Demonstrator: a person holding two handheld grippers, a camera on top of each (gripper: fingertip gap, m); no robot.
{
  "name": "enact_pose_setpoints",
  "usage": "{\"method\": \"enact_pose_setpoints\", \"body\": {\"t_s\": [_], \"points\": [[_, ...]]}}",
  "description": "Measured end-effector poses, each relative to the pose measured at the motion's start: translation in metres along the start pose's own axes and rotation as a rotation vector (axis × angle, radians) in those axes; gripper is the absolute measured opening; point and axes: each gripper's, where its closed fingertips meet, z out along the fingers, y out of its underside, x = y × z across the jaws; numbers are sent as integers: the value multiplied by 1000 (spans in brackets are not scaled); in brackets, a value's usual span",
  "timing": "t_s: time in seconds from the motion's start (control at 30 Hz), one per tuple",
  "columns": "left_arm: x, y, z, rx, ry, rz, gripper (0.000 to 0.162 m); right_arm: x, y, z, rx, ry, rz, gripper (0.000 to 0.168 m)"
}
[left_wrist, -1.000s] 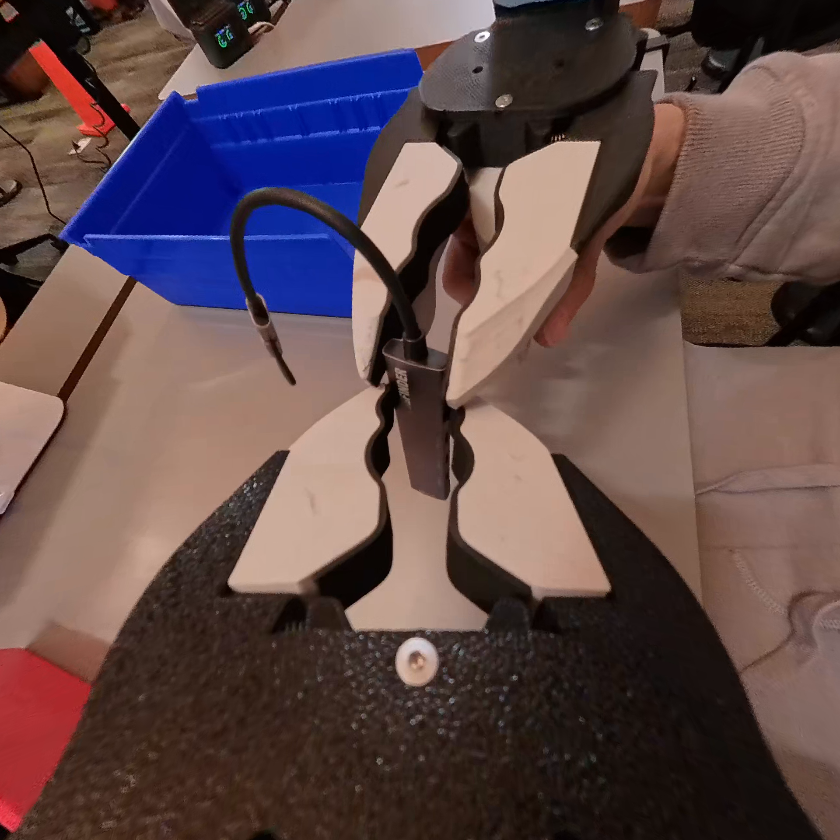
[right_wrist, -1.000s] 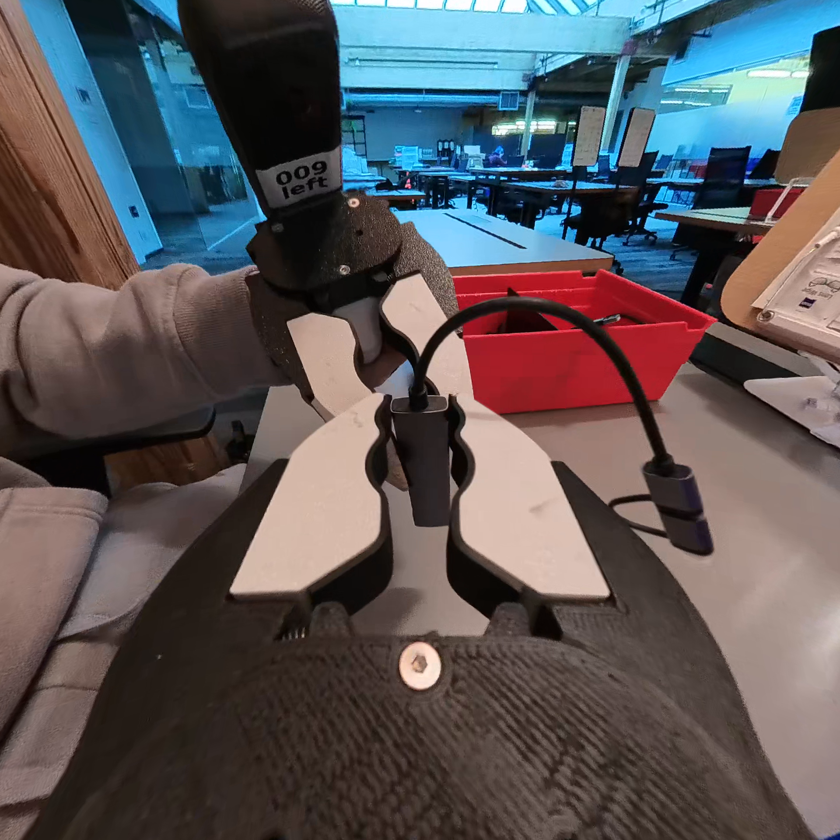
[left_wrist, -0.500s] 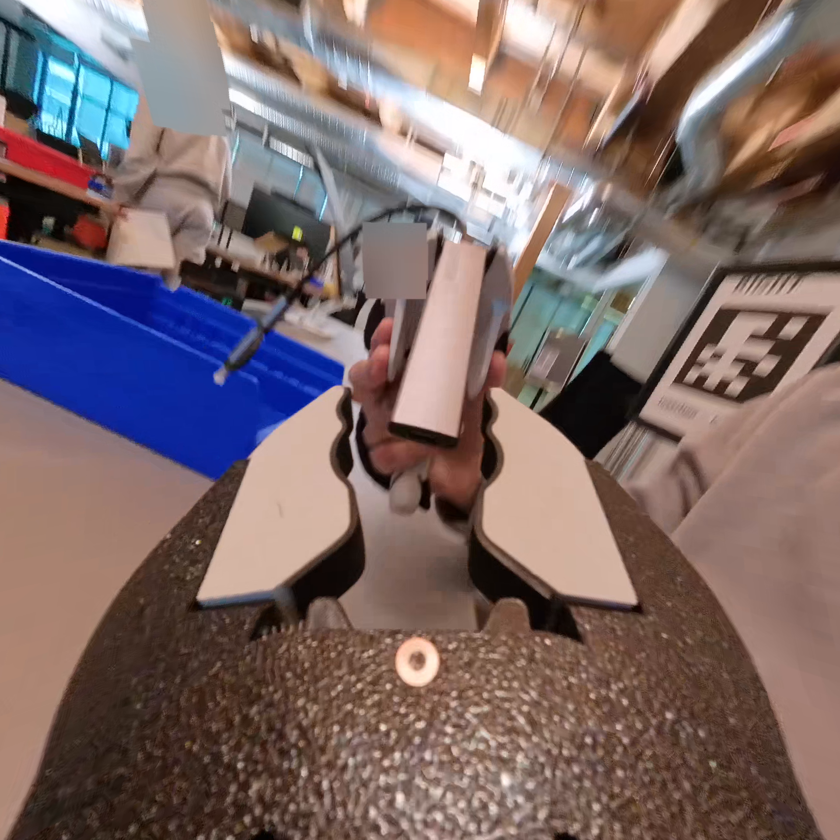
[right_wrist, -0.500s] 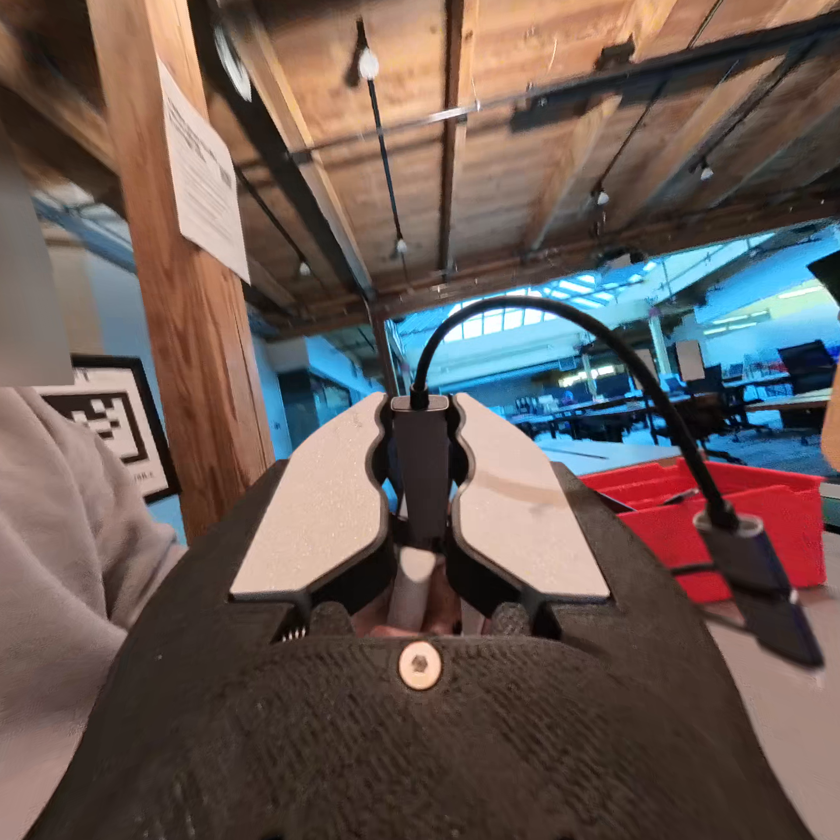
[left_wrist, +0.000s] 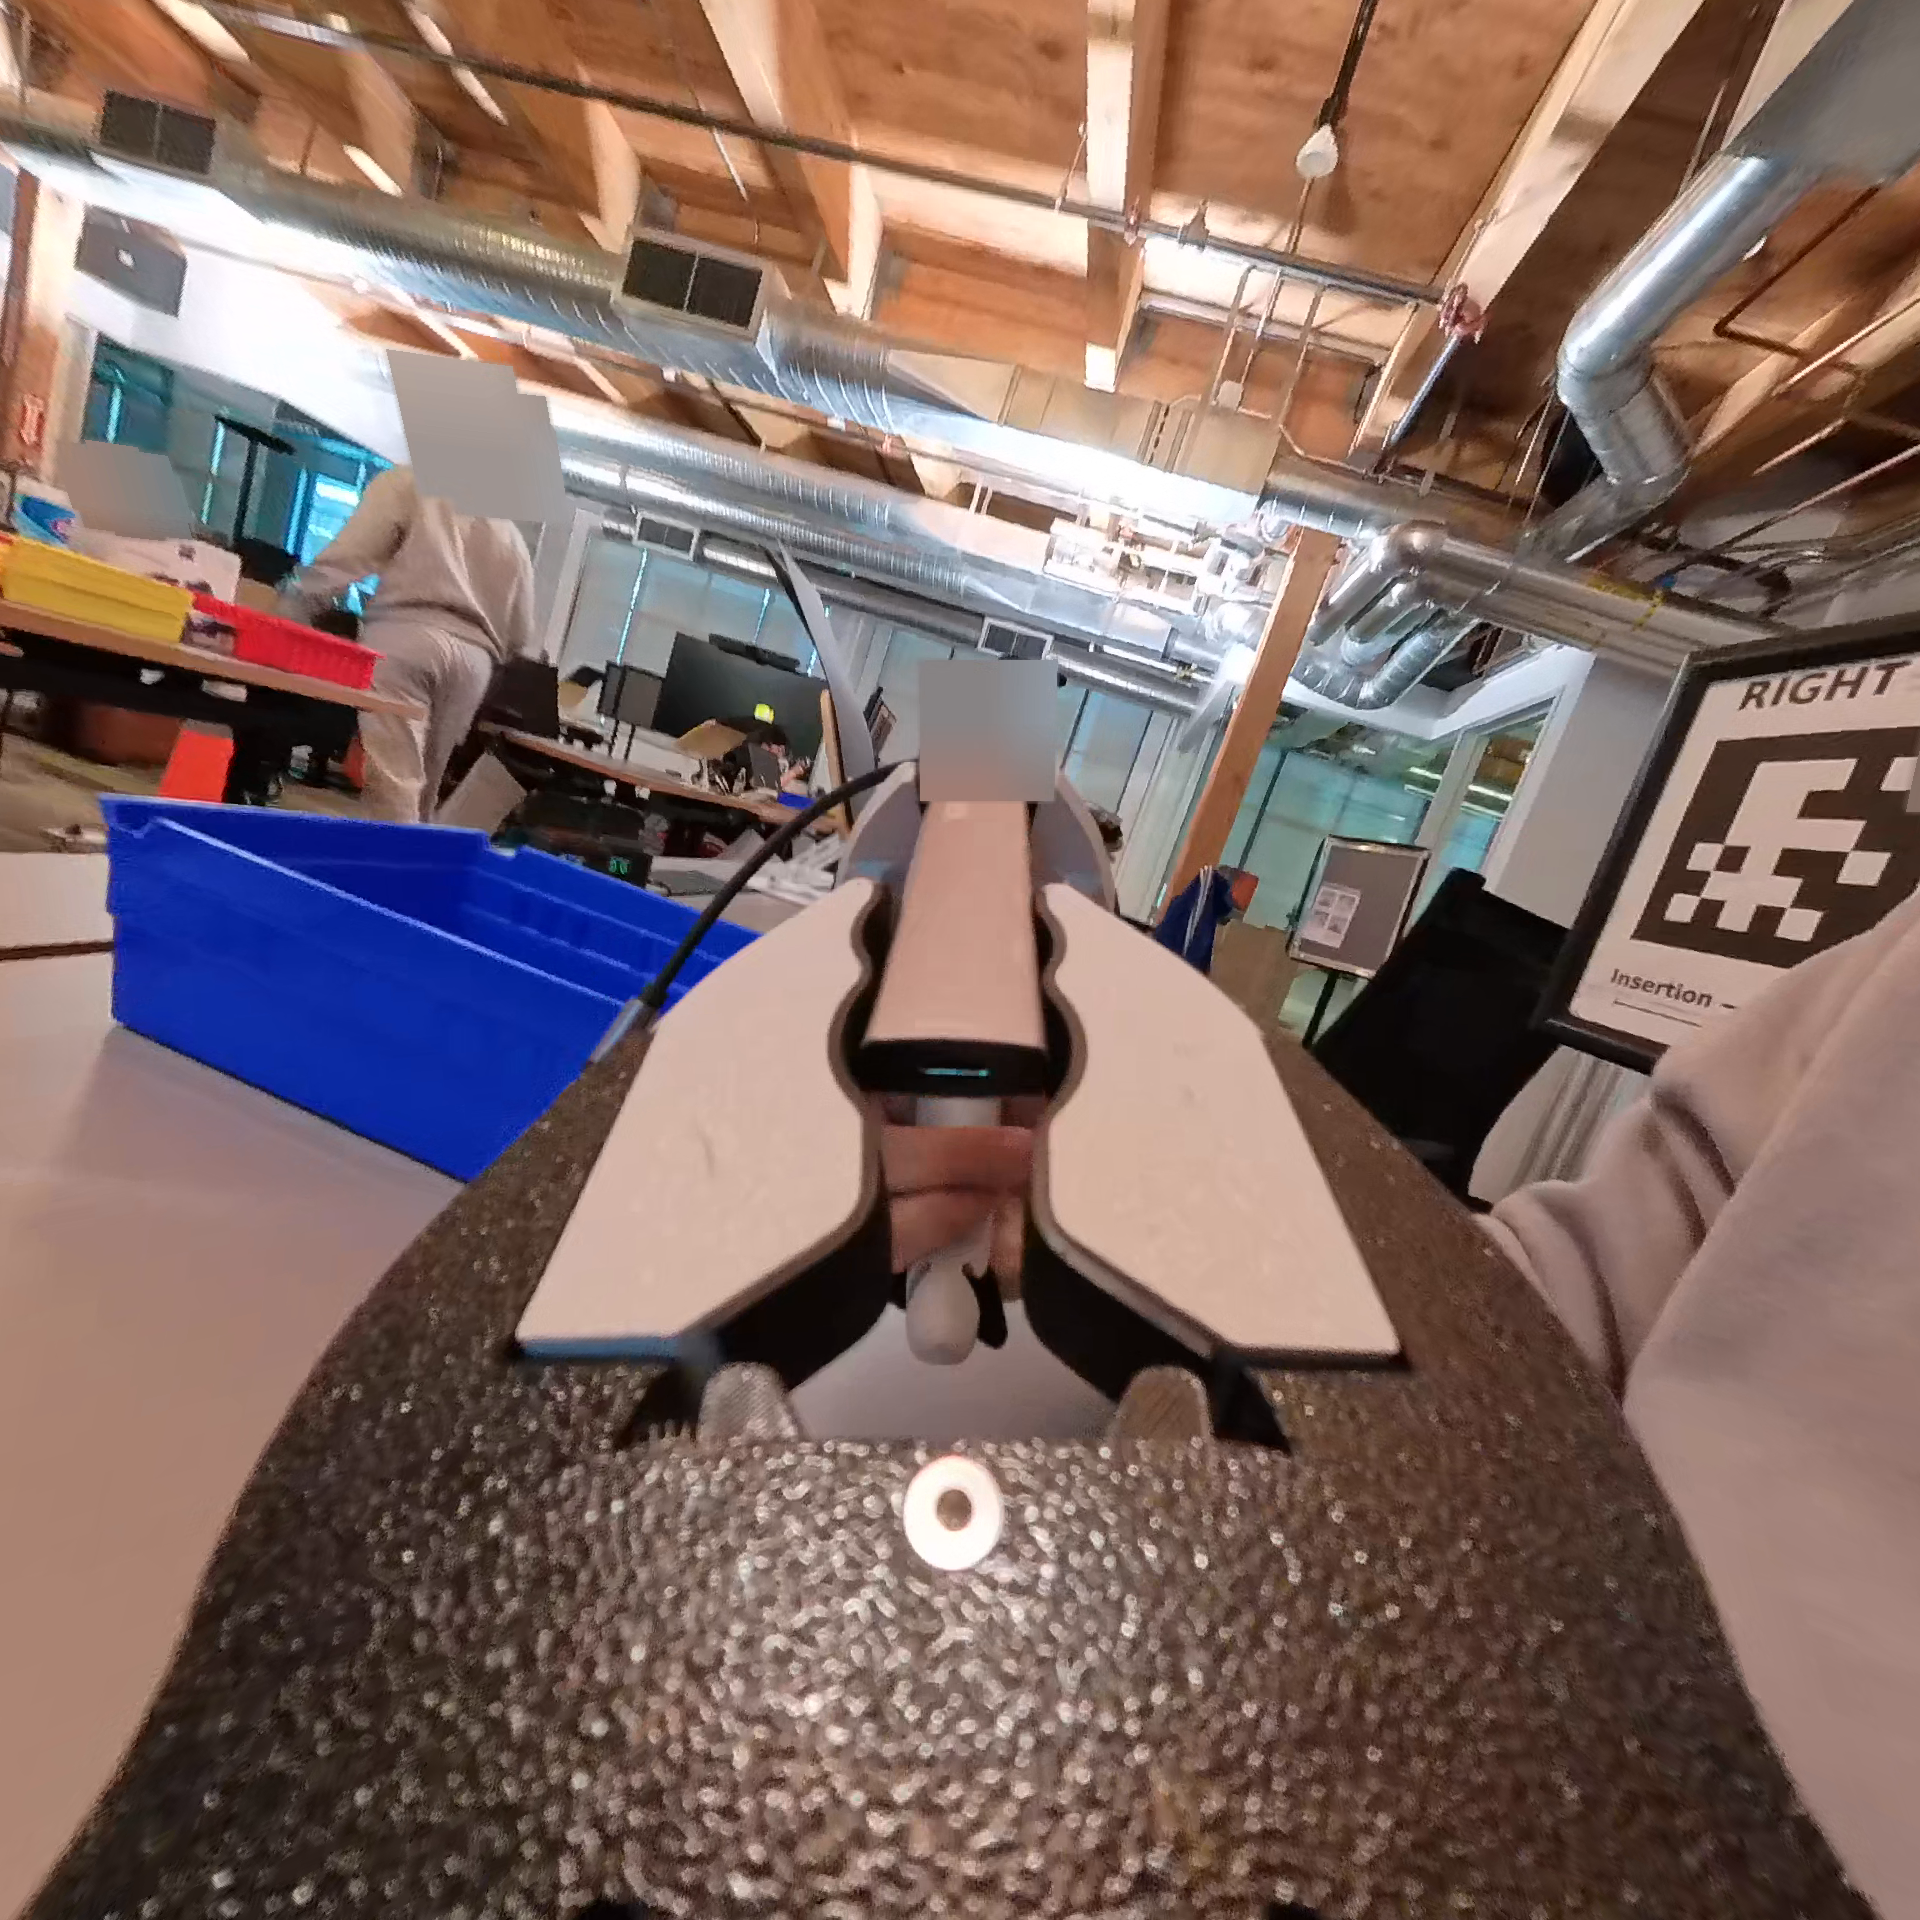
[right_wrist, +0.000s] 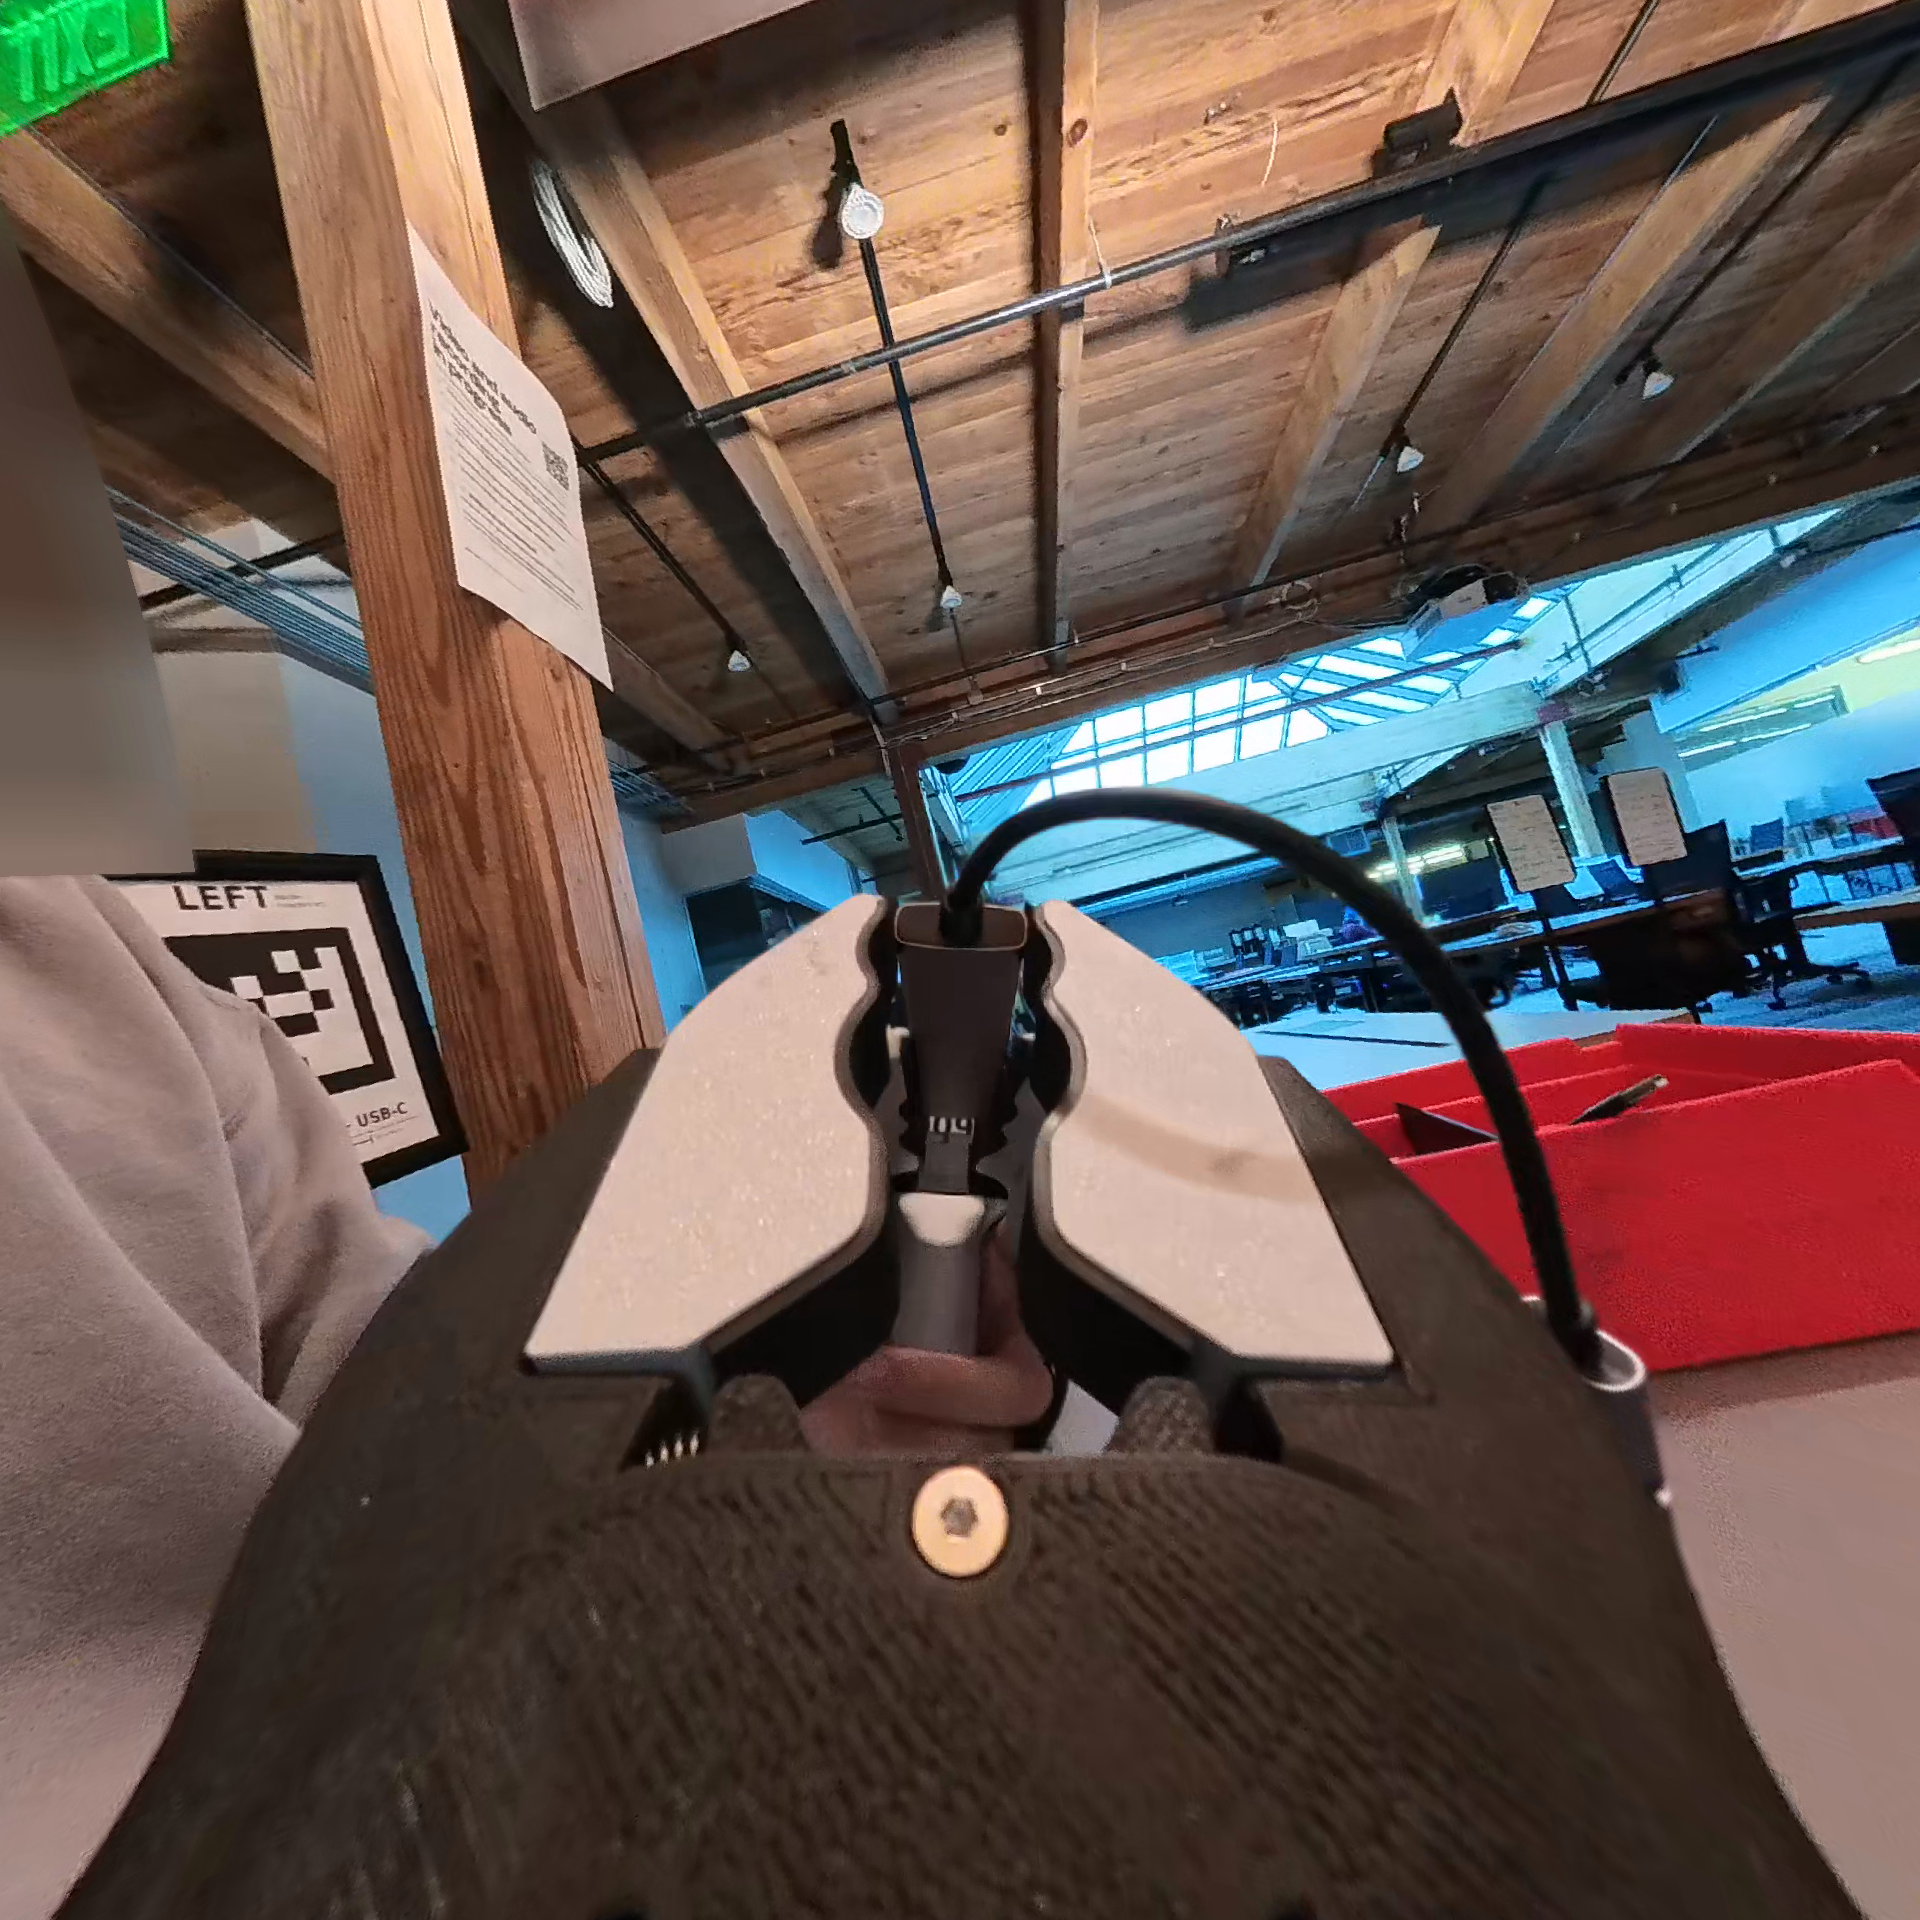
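Note:
A slim grey adapter (left_wrist: 951, 966) with a black cable (right_wrist: 1299, 862) is gripped from opposite sides by both grippers, raised off the table and tilted towards the ceiling. My left gripper (left_wrist: 954, 904) is shut on the end with the open port, which faces its camera. My right gripper (right_wrist: 958, 914) is shut on the cable end of the adapter (right_wrist: 956, 997). The cable arcs up and to the right in the right wrist view, down to a hanging plug (right_wrist: 1610, 1371). In the left wrist view the cable (left_wrist: 748, 883) drops to the left, over the blue bin.
A blue bin (left_wrist: 364, 966) stands on the grey table (left_wrist: 156, 1247) to the left. A red bin (right_wrist: 1662, 1195) stands to the right. A framed marker sign (left_wrist: 1787, 831) and a wooden post (right_wrist: 468, 727) are close behind. A grey sleeve (left_wrist: 1766, 1351) is on the right, and a person (left_wrist: 426, 644) stands far off. One gripper's finger ends stand about 4 cm off the other's.
Both grippers swung from above the table to point upward, carrying the adapter. The left gripper's fingers, open half a second ago, have closed around the adapter's port end.

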Motion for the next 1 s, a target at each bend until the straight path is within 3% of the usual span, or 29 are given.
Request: {"method": "enact_pose_setpoints", "body": {"t_s": [0.23, 0.33, 0.43, 0.53, 0.57, 0.73, 1.0], "points": [[-12, 4, -11, -129, -86, 189, 24, 16, 18, -8, -162, 66, 66, 25], [-23, -1, -22, -198, -146, 326, 24, 23, 45, -25, -458, 135, 235, 55], [-36, 1, -34, -303, -175, 414, 24, 0, 53, -42, -736, 69, 79, 55], [-37, 12, -39, -389, -129, 464, 24, -2, 19, -25, -632, 136, -361, 66], [-34, 15, -38, -398, -100, 465, 24, -6, 13, -19, -588, 124, -417, 62], [-19, 24, -30, -387, 26, 442, 24, 0, 38, -19, -604, 73, -412, 58], [-22, 33, -35, -440, 34, 466, 24, 6, 52, -21, -712, 96, -517, 51]]}}
